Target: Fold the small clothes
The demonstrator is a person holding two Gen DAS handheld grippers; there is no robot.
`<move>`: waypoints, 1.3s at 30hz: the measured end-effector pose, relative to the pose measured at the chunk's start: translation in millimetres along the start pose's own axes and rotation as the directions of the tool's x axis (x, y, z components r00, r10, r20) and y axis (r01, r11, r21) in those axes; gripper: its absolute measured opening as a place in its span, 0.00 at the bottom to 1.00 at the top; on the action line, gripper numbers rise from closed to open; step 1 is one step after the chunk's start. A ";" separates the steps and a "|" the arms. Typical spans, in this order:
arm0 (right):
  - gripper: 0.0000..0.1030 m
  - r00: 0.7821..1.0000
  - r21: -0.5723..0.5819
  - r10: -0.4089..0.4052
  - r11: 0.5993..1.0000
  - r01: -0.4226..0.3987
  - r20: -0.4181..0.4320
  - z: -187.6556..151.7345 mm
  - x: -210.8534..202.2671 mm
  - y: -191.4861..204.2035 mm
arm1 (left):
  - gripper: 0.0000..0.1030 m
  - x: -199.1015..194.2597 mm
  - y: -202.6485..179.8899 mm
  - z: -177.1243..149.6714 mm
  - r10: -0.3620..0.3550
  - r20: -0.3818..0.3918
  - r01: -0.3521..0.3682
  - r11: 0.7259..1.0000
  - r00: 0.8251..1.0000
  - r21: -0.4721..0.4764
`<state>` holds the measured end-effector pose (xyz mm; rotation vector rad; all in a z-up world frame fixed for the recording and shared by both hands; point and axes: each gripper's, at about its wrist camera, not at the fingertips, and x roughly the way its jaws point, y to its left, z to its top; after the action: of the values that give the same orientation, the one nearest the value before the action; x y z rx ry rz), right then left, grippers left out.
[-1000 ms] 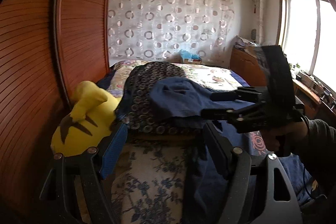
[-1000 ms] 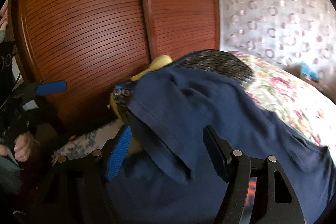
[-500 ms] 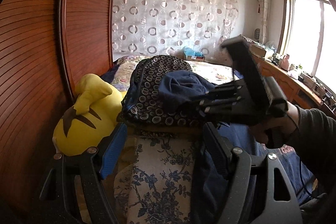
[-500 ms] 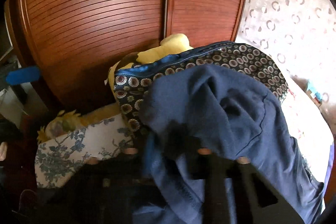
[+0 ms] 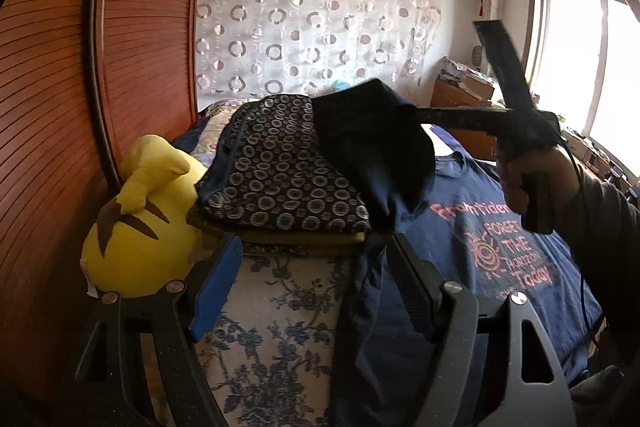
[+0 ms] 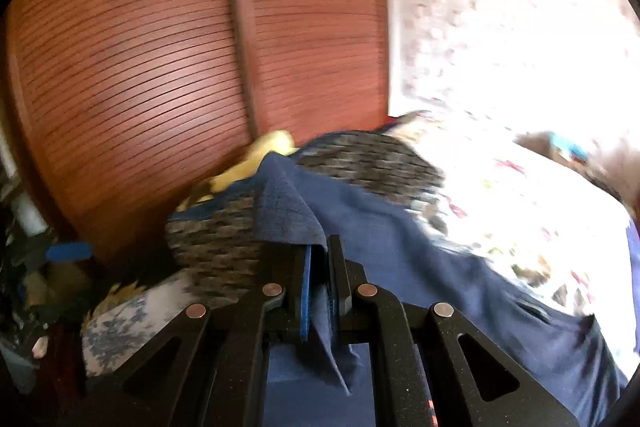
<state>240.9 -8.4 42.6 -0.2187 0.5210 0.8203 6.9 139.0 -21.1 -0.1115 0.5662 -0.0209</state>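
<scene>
The right gripper [image 6: 320, 287] has its two fingers squeezed almost together, and a fold of the navy T-shirt [image 6: 400, 239] is pinched between them. A flap of the cloth sticks up past the tips and another bit hangs down toward the camera. This view is blurry, so the small rings on the dark ringed pillow [image 6: 360, 163] smear into grey streaks, and the far side of the bed [image 6: 520, 195] is washed out by bright light.

From the left wrist view, the right gripper [image 5: 416, 115] is seen from the side, dark against the window [image 5: 592, 59]. The lifted sleeve of the T-shirt [image 5: 480, 211] bunches over its tips and hides them. The rest of the shirt lies flat on the bed with pink words on its chest; the first word is partly covered and the bottom line is hard to read. The right hand [image 5: 532, 179] holds the handle, and the arm is cut off at the edge.

The left gripper [image 5: 312, 279] has its fingers spread wide apart. A strip of the shirt hangs between them, close to the right finger, but nothing is being squeezed. A yellow plush toy [image 5: 140, 223] leans by the wooden wardrobe doors [image 5: 80, 87], next to the ringed pillow, with its face turned away
</scene>
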 end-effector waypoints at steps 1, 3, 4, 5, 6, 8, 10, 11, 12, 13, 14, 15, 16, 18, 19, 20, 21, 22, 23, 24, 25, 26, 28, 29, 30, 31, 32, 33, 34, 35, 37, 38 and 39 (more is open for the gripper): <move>0.07 0.999 0.033 -0.050 0.998 0.050 -0.013 -2.5 0.6 -10.9 | 0.73 1.3 -1.8 -0.6 -0.003 -0.003 0.003 1.000 1.000 0.003; 0.18 0.995 0.080 -0.096 0.992 0.099 -0.039 -8.4 1.0 -25.9 | 0.73 3.8 -5.7 -0.6 -0.007 -0.010 0.007 1.000 1.000 0.009; 0.36 0.995 0.098 -0.093 0.990 0.097 -0.046 -12.1 0.6 -31.7 | 0.73 4.9 -7.8 -1.1 -0.010 -0.012 0.010 1.000 1.000 0.012; 0.47 0.995 0.110 -0.093 0.989 0.098 -0.046 -15.2 0.0 -35.5 | 0.73 5.5 -9.3 -0.6 -0.013 -0.014 0.013 1.000 1.000 0.012; 0.48 0.994 0.115 -0.097 0.988 0.102 -0.047 -18.4 -2.4 -37.2 | 0.73 6.6 -10.9 -0.5 -0.017 -0.015 0.017 1.000 1.000 0.013; 0.49 0.992 0.108 -0.115 0.987 0.120 -0.050 -22.0 -5.2 -38.7 | 0.73 9.5 -14.9 -0.8 -0.025 -0.020 0.025 1.000 0.999 0.014; 0.49 0.990 0.106 -0.131 0.985 0.136 -0.050 -23.4 -16.5 -36.3 | 0.73 12.5 -20.0 -0.9 -0.034 -0.025 0.034 0.999 0.999 0.018; 0.49 0.991 0.106 -0.128 0.985 0.133 -0.048 -25.3 -22.8 -37.8 | 0.73 14.7 -23.7 -1.3 -0.039 -0.029 0.040 0.999 0.999 0.023; 0.49 0.991 0.106 -0.127 0.986 0.131 -0.045 -27.5 -27.8 -38.8 | 0.73 16.7 -27.0 -1.5 -0.044 -0.031 0.044 0.999 0.999 0.027; 0.49 0.990 0.102 -0.133 0.985 0.137 -0.044 -31.1 -37.7 -36.5 | 0.73 18.7 -30.7 -1.7 -0.050 -0.033 0.051 0.998 0.998 0.030; 0.49 0.989 0.097 -0.141 0.985 0.145 -0.046 -31.6 -46.8 -32.8 | 0.73 20.3 -33.1 -1.8 -0.055 -0.035 0.056 0.998 0.998 0.033; 0.49 0.988 0.094 -0.149 0.984 0.153 -0.048 -37.7 -53.4 -32.8 | 0.73 22.0 -36.1 -1.6 -0.061 -0.037 0.062 0.997 0.997 0.035; 0.49 0.987 0.090 -0.154 0.983 0.158 -0.050 -40.0 -64.6 -27.1 | 0.73 23.9 -39.3 -1.5 -0.066 -0.039 0.068 0.997 0.997 0.039; 0.49 0.985 0.083 -0.167 0.982 0.171 -0.052 -49.3 -74.0 -29.2 | 0.73 28.1 -46.3 -0.8 -0.076 -0.043 0.078 0.996 0.996 0.046; 0.49 0.983 0.082 -0.174 0.981 0.178 -0.050 -52.7 -84.4 -30.7 | 0.73 30.9 -50.7 -0.5 -0.084 -0.047 0.086 0.995 0.995 0.052; 0.49 0.982 0.083 -0.183 0.979 0.187 -0.050 -57.5 -91.9 -32.3 | 0.73 32.6 -53.7 -0.1 -0.088 -0.049 0.091 0.994 0.995 0.056; 0.49 0.980 0.085 -0.193 0.977 0.197 -0.051 -62.3 -100.1 -32.7 | 0.73 34.8 -57.8 0.3 -0.092 -0.050 0.095 0.994 0.995 0.062; 0.49 0.978 0.087 -0.201 0.975 0.205 -0.051 -67.4 -109.2 -33.0 | 0.73 37.2 -60.5 1.3 -0.097 -0.051 0.100 0.993 0.994 0.067; 0.49 0.977 0.087 -0.208 0.973 0.212 -0.051 -71.1 -116.5 -32.8 | 0.73 39.9 -62.6 2.9 -0.100 -0.055 0.103 0.992 0.994 0.073; 0.49 0.975 0.086 -0.216 0.972 0.220 -0.053 -76.9 -123.6 -35.0 | 0.73 43.2 -65.8 5.0 -0.102 -0.058 0.106 0.991 0.993 0.079; 0.49 0.972 0.085 -0.228 0.969 0.233 -0.060 -83.1 -130.7 -35.0 | 0.73 46.9 -67.6 7.3 -0.104 -0.062 0.109 0.990 0.993 0.085; 0.49 0.968 0.085 -0.240 0.966 0.245 -0.068 -89.2 -137.5 -34.3 | 0.73 49.7 -68.7 9.2 -0.103 -0.065 0.108 0.990 0.993 0.088; 0.49 0.960 0.089 -0.265 0.958 0.273 -0.087 -105.0 -150.0 -35.3 | 0.73 55.6 -70.4 13.9 -0.098 -0.072 0.105 0.990 0.993 0.093; 0.49 0.955 0.093 -0.282 0.952 0.290 -0.096 -113.2 -155.3 -37.3 | 0.73 58.2 -70.4 16.1 -0.095 -0.075 0.102 0.990 0.993 0.095; 0.49 0.951 0.099 -0.293 0.948 0.303 -0.103 -118.3 -161.7 -40.2 | 0.73 60.7 -71.7 18.0 -0.094 -0.077 0.101 0.990 0.993 0.097; 0.50 0.945 0.111 -0.306 0.942 0.318 -0.110 -126.1 -168.9 -43.5 | 0.73 63.3 -74.2 19.6 -0.093 -0.079 0.100 0.990 0.993 0.098; 0.52 0.942 0.124 -0.314 0.937 0.328 -0.117 -132.8 -174.4 -47.6 | 0.73 65.4 -76.4 20.8 -0.093 -0.081 0.101 0.990 0.992 0.100; 0.54 0.938 0.141 -0.321 0.931 0.337 -0.128 -141.6 -179.9 -52.2 | 0.73 67.1 -78.0 21.6 -0.096 -0.083 0.104 0.989 0.992 0.101; 0.58 0.936 0.155 -0.326 0.926 0.345 -0.134 -145.6 -184.7 -54.6 | 0.73 69.0 -80.8 22.4 -0.099 -0.088 0.108 0.989 0.991 0.103; 0.60 0.932 0.172 -0.334 0.919 0.355 -0.141 -152.2 -189.6 -58.9 | 0.73 71.0 -83.4 22.6 -0.104 -0.093 0.114 0.988 0.990 0.105; 0.60 0.920 0.201 -0.357 0.901 0.385 -0.160 -156.8 -199.2 -67.8 | 0.73 75.2 -90.1 22.1 -0.110 -0.103 0.122 0.986 0.989 0.112; 0.60 0.914 0.215 -0.370 0.891 0.400 -0.167 -157.5 -205.5 -73.5 | 0.73 77.0 -93.6 21.8 -0.112 -0.108 0.125 0.985 0.988 0.116; 0.60 0.908 0.230 -0.383 0.880 0.415 -0.173 -161.0 -210.2 -78.2 | 0.73 78.8 -96.8 21.4 -0.117 -0.113 0.130 0.984 0.987 0.119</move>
<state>122.8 -256.2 13.9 -0.1254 0.6678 0.3282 86.0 41.0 -34.4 -0.0223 0.6611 -0.1838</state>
